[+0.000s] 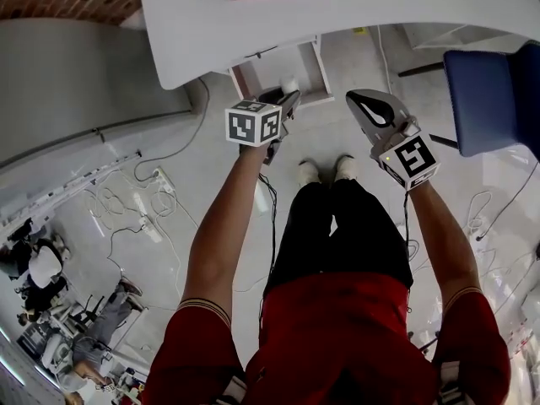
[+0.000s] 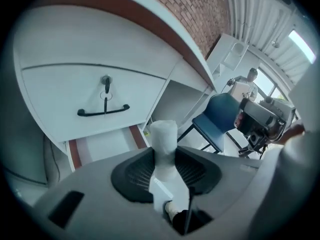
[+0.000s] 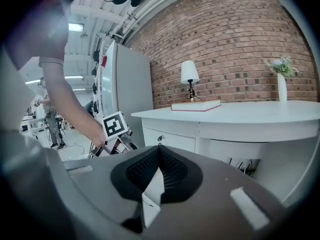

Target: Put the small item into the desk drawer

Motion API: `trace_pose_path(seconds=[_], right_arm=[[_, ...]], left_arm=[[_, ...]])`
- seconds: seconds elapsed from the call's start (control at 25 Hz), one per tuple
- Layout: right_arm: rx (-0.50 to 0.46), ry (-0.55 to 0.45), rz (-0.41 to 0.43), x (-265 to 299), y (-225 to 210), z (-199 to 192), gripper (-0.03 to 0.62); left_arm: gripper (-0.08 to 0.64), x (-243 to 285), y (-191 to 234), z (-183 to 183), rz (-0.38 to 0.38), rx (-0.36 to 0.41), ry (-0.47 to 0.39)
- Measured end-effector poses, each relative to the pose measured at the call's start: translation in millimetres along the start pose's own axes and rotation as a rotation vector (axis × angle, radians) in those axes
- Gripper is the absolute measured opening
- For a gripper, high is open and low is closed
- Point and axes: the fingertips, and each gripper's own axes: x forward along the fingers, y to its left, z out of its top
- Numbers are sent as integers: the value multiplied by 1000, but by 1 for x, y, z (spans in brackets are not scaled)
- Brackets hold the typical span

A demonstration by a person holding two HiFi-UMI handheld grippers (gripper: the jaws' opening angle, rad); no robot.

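Small white cylinder [image 2: 163, 134] is gripped mid-body in left gripper [image 2: 166, 171] jaws, above open drawer [image 2: 102, 145]. Judged light, soft, crushable, so the grip is best kept gentle. Right gripper [image 3: 159, 176] jaws closed, empty.

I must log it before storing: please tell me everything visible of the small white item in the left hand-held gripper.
The small white item is a short, matte cylinder, seemingly wrapped. It sits lengthwise between the jaws of the left hand-held gripper, shut on its lower half; its top sticks out beyond them. It hangs in the air near the open drawer, touching nothing else.
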Motion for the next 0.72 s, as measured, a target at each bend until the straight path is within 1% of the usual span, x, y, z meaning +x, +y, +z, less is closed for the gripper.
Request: trace_pose_path(seconds=[0.12, 0.28, 0.4, 0.72], right_arm=[[3, 14, 15, 4, 0, -29, 12], [7, 36, 22, 16, -9, -55, 12], [1, 33, 25, 29, -13, -66, 12], [-3, 46, 36, 43, -18, -93, 12]], left_arm=[[133, 24, 14, -23, -3, -37, 36], [133, 52, 36, -38, -8, -87, 75], [133, 67, 54, -46, -10, -127, 102], [133, 94, 84, -62, -6, -184, 174]])
